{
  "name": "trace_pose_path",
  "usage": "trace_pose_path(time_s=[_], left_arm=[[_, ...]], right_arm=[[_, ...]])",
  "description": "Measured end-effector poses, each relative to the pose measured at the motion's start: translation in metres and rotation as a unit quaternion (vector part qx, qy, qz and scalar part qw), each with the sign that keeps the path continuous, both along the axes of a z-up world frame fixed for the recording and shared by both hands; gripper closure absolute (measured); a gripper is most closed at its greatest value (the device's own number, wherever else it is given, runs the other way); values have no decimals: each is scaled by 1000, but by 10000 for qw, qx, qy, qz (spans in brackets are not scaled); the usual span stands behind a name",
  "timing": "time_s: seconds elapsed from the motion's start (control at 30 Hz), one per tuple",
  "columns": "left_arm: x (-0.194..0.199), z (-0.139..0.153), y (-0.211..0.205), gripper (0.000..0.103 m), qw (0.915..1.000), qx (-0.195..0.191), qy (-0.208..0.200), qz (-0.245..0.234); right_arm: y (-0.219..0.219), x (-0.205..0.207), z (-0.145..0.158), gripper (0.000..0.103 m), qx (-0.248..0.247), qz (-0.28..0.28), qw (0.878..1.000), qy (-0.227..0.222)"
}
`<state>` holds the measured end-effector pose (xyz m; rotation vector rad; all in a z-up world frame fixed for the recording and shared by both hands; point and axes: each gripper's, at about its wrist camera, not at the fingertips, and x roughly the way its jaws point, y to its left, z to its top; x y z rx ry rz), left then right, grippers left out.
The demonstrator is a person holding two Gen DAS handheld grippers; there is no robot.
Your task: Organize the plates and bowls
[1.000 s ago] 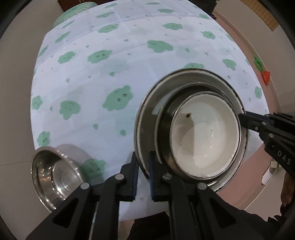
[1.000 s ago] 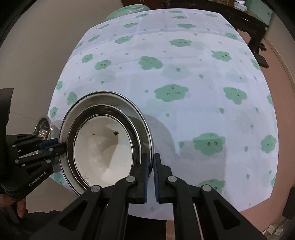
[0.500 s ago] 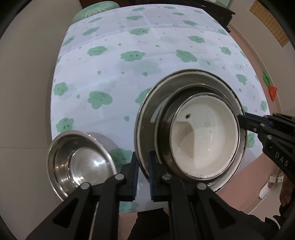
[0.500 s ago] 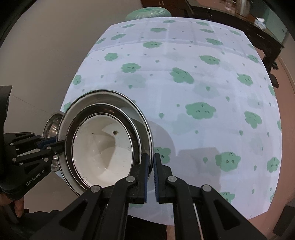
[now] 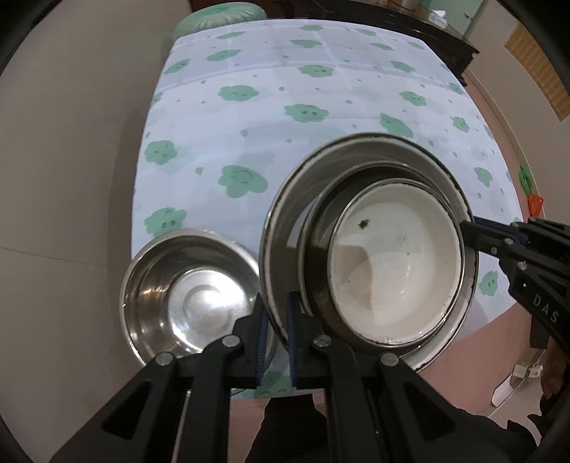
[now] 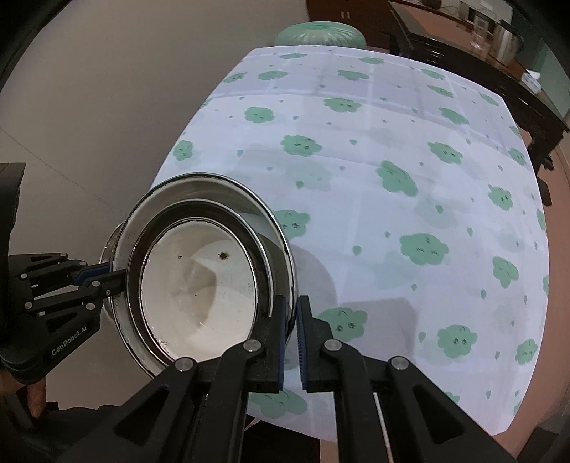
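Note:
A nested stack of bowls, a large steel bowl (image 5: 285, 220) holding a smaller steel bowl and a white enamel bowl (image 5: 395, 270), hangs in the air above the table's near left corner. My left gripper (image 5: 276, 331) is shut on the stack's left rim. My right gripper (image 6: 291, 327) is shut on the opposite rim, and the stack (image 6: 199, 270) shows in its view too. A single steel bowl (image 5: 188, 292) stands on the table at the near left edge, just left of the stack and below it.
The table wears a white cloth with green cloud prints (image 6: 409, 178). A green stool (image 6: 320, 32) stands at the far end. Dark wooden furniture (image 6: 481, 64) runs along the far right. Beige floor lies to the left.
Both grippers have carried the stack leftward toward the single steel bowl, which now sits right beside and under the stack's left rim. Both grips are unchanged.

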<state>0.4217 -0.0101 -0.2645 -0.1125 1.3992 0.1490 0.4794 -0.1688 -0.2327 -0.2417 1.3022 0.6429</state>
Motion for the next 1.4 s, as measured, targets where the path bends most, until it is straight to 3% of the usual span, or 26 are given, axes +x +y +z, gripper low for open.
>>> trace_pose_path(time_s=[0.7,1.4], left_arm=[[-43,10,79,98,9964,92,-48,841],[-76,-16,138,99,9903,22,240,1371]], right_arm=[[89,-18,7,96,103,893,9959,-50],[164,-43,-13,95,-24,1535,9881,124]])
